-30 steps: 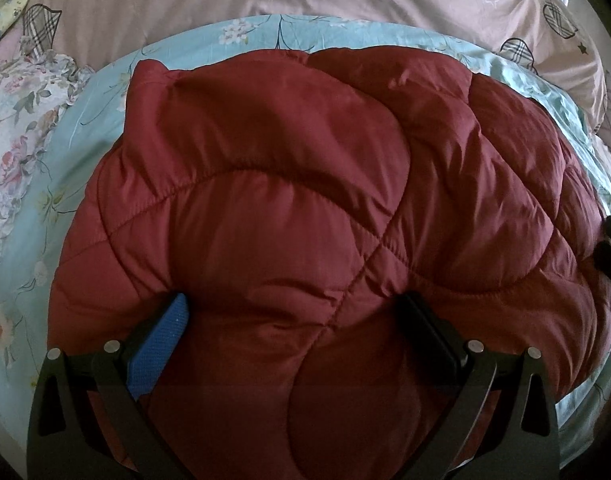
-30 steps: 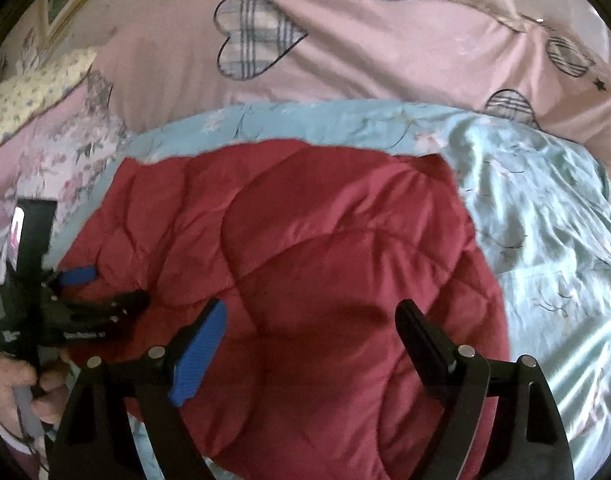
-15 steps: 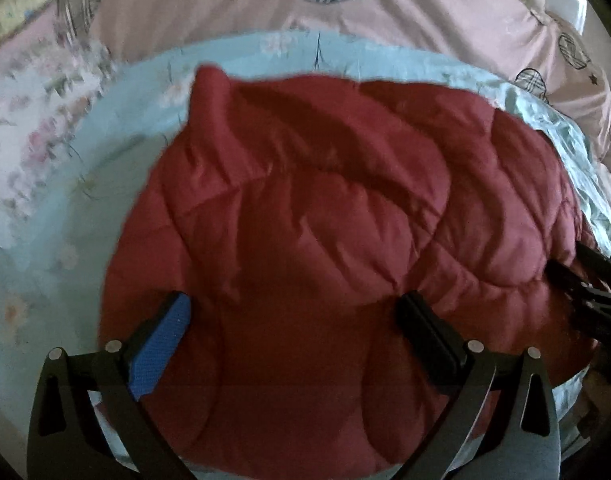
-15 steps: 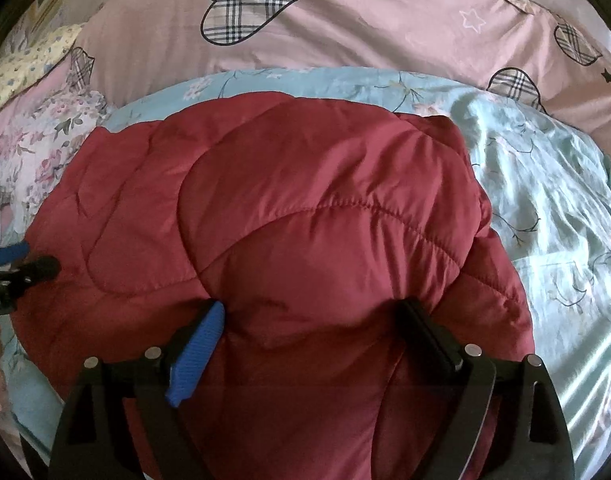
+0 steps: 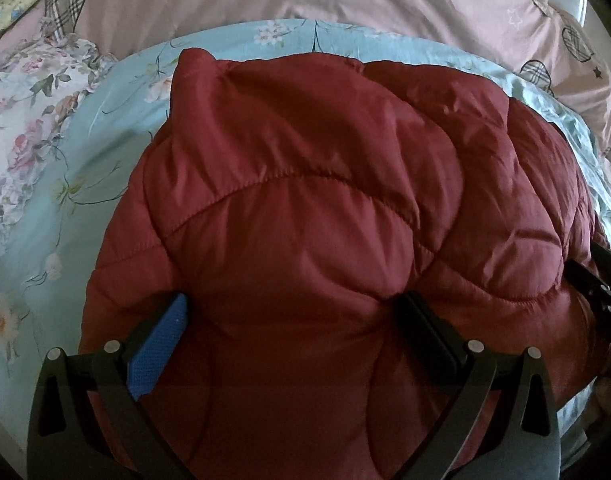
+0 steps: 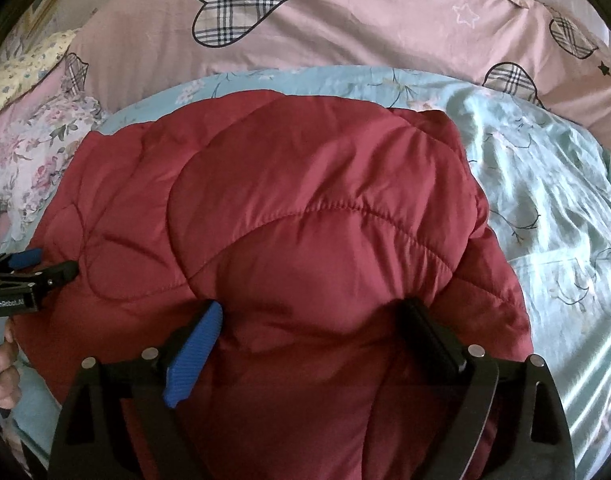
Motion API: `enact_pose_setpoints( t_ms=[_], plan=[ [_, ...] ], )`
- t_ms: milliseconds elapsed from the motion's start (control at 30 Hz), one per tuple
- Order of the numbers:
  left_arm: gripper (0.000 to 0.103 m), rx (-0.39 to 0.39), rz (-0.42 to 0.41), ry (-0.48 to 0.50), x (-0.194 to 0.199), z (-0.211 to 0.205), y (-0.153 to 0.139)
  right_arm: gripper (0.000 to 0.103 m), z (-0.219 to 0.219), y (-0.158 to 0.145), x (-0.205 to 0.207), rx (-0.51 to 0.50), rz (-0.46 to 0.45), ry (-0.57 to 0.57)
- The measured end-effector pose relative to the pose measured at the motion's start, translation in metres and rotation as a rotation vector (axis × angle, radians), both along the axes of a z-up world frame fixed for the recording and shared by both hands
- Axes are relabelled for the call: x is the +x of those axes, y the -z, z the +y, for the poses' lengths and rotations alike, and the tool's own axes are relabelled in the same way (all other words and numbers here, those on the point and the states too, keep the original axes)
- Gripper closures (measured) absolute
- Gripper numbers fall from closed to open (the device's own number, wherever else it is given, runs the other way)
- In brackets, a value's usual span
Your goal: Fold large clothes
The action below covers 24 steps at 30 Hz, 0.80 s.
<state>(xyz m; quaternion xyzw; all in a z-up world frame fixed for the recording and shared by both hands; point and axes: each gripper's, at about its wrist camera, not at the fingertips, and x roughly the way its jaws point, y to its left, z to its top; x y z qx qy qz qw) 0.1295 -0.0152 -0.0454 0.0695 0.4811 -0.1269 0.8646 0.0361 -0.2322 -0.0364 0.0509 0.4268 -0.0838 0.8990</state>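
A dark red quilted padded jacket (image 5: 325, 216) lies bunched on a light blue floral sheet (image 5: 85, 168); it also shows in the right wrist view (image 6: 297, 216). My left gripper (image 5: 293, 320) is wide open, its fingers pressed into the jacket's near edge with puffy fabric bulging between them. My right gripper (image 6: 313, 324) is wide open too, its fingers also sunk into the near edge. The left gripper shows at the left edge of the right wrist view (image 6: 37, 268), with jaws apart.
A pink duvet with plaid hearts (image 6: 345, 20) lies behind the jacket. A floral pillow (image 5: 21, 128) sits at the left. The blue sheet (image 6: 553, 216) is wrinkled to the right of the jacket. The person's hand (image 6: 1, 364) shows at lower left.
Both grippers have come in low against the jacket's near edge, the right one first. Fabric now bulges between both open pairs of fingers. The jacket's top has bunched up more.
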Motion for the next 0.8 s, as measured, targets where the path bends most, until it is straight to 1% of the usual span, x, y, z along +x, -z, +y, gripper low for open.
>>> enact_pose_setpoints(
  t_ms=[167, 333, 433, 567, 700, 800],
  plan=[
    [0.000, 0.005, -0.001, -0.002, 0.000, -0.001, 0.001, 0.011, -0.001, 0.001, 0.000, 0.001, 0.001, -0.002],
    [0.000, 0.010, 0.001, 0.000, 0.000, -0.001, 0.001, 0.012, 0.005, -0.008, -0.007, -0.014, -0.006, 0.004],
    [0.000, 0.013, -0.002, 0.000, 0.001, -0.001, 0.002, 0.011, -0.001, -0.002, -0.005, 0.016, -0.003, -0.001],
    [0.000, 0.017, -0.006, -0.001, 0.001, -0.001, 0.002, 0.009, -0.003, 0.001, -0.002, 0.018, -0.004, 0.002],
    [0.000, 0.012, -0.024, 0.001, -0.004, 0.001, -0.005, 0.010, -0.002, -0.007, -0.006, 0.033, -0.014, 0.011],
    [0.000, -0.004, -0.018, -0.007, -0.012, 0.008, -0.012, 0.012, -0.002, -0.018, -0.017, 0.051, -0.030, 0.018]
  ],
)
